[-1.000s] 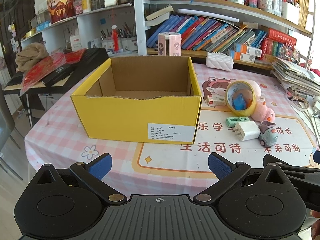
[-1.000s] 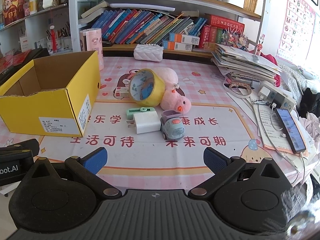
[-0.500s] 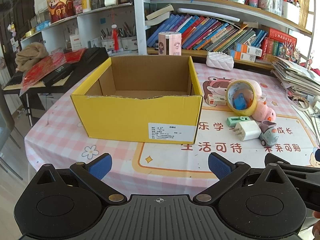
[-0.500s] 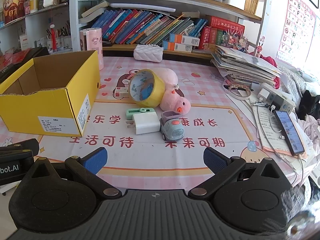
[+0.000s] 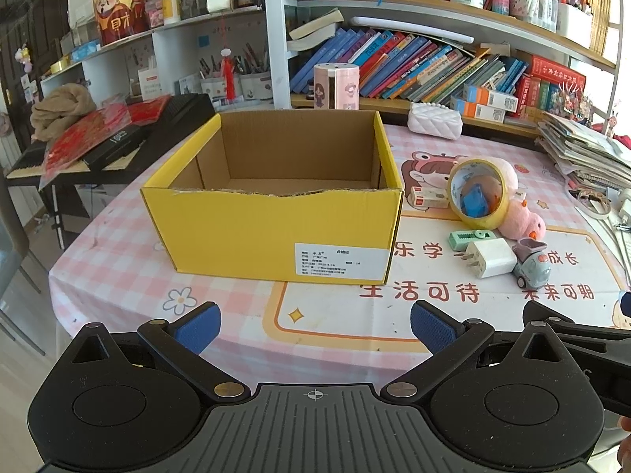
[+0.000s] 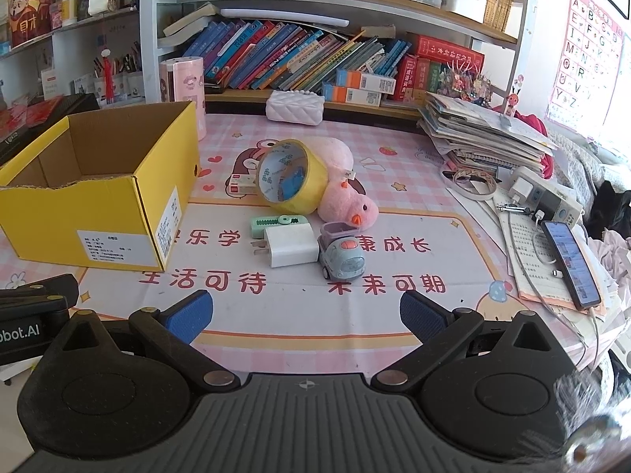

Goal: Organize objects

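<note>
A lived-in home study or child's room: bookshelves crammed with books, pen cups, an alphabet poster on the wall, and a keyboard to the side. The table wears a pink checked cartoon cloth, with piled papers and a charging phone.

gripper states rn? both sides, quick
Left gripper: open, holding nothing, short of the yellow box.
Right gripper: open, holding nothing, short of the toy car.
</note>
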